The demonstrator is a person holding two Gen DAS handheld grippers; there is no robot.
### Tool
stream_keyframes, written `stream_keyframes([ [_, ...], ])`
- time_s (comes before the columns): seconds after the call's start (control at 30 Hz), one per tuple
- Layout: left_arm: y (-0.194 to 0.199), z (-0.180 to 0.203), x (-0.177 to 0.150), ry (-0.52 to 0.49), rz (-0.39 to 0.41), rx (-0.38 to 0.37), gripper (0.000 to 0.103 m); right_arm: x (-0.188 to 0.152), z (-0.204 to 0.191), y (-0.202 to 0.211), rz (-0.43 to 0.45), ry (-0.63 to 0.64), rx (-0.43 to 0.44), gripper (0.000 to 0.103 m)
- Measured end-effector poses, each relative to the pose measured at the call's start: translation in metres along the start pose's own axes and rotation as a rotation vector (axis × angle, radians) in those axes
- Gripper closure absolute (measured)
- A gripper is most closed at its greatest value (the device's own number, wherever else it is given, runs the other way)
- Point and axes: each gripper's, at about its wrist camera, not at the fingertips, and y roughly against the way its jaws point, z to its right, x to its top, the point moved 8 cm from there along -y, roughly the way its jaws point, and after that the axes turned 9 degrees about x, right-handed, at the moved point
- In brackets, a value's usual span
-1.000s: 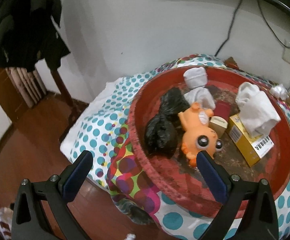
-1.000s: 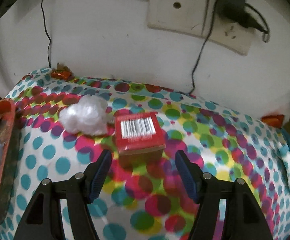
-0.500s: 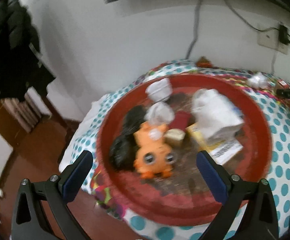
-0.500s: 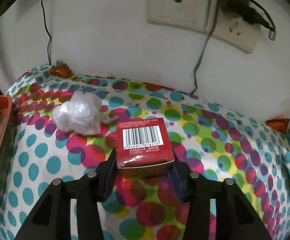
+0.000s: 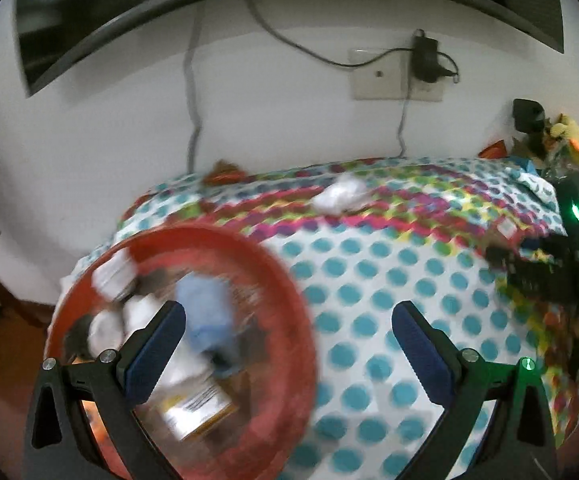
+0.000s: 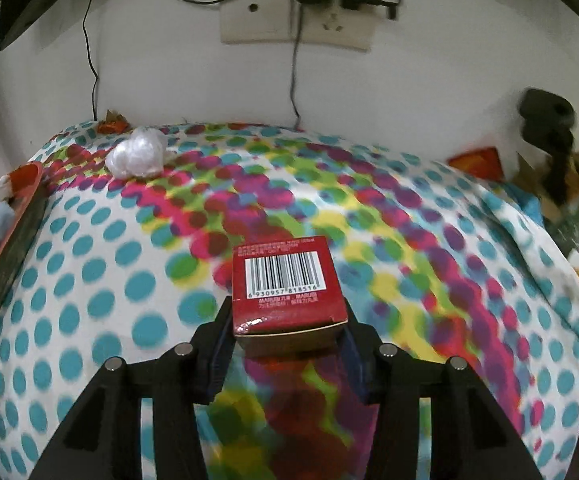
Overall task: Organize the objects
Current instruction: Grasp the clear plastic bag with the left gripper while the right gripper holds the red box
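My right gripper (image 6: 287, 320) is shut on a small red box (image 6: 287, 284) with a barcode on top and holds it above the dotted tablecloth (image 6: 129, 280). My left gripper (image 5: 289, 332) is open and empty, above the right rim of a round red tray (image 5: 289, 300) that holds a yellow box (image 5: 197, 408), white and blue cloths and other blurred items. The tray's edge shows at far left in the right wrist view (image 6: 13, 232). A crumpled white plastic bag (image 6: 137, 154) lies near the back of the table; it also shows in the left wrist view (image 5: 339, 196).
A wall with a socket plate (image 6: 293, 24), a plugged adapter and cables stands behind the table. Orange wrappers (image 6: 111, 124) lie at the back edge. Clutter and a black stand (image 6: 549, 120) sit at the right end. The right-hand gripper body (image 5: 549, 272) shows at right in the left wrist view.
My right gripper closed on the red box and lifted it back from the bag. My left gripper swung right, from over the tray's middle to its right rim, still open.
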Motion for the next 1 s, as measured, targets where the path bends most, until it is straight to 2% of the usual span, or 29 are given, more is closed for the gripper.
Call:
stream_keyframes([
  [0.1,-0.024,0.023,0.017,-0.01,-0.033,-0.029,0.0,-0.01,0.008,0.014,0.01,-0.021,0.004,0.055],
  [0.2,-0.059,0.038,0.033,-0.026,-0.087,-0.011,0.0,-0.01,0.008,0.013,0.003,-0.024,0.0,0.055],
  [0.37,-0.107,0.063,0.052,-0.086,-0.129,0.004,0.0,-0.009,0.005,0.009,-0.009,-0.005,-0.015,0.055],
  [0.4,-0.119,0.069,0.057,-0.091,-0.141,-0.01,0.0,-0.01,0.005,0.004,-0.037,-0.006,-0.006,0.055],
  [0.5,-0.142,0.076,0.068,-0.075,-0.168,-0.03,0.0,-0.011,0.006,0.004,-0.034,-0.022,0.005,0.055],
  [0.67,-0.172,0.082,0.082,-0.084,-0.184,-0.022,0.0,-0.011,0.006,0.004,-0.034,-0.018,0.005,0.057],
  [0.83,-0.188,0.089,0.085,-0.059,-0.207,-0.051,0.0,-0.01,0.005,0.004,-0.034,-0.017,0.011,0.057],
  [0.87,-0.191,0.089,0.085,-0.058,-0.209,-0.045,0.002,-0.01,0.005,0.003,-0.034,-0.018,0.014,0.057],
  [0.9,-0.193,0.089,0.084,-0.054,-0.211,-0.033,0.008,-0.01,0.005,0.003,-0.033,-0.021,0.018,0.057],
  [0.97,-0.198,0.089,0.08,-0.049,-0.234,-0.031,0.029,-0.01,0.005,0.004,-0.032,-0.023,0.02,0.057],
  [1.0,-0.201,0.089,0.076,-0.048,-0.255,-0.039,0.044,-0.01,0.005,0.004,-0.032,-0.023,0.019,0.057],
])
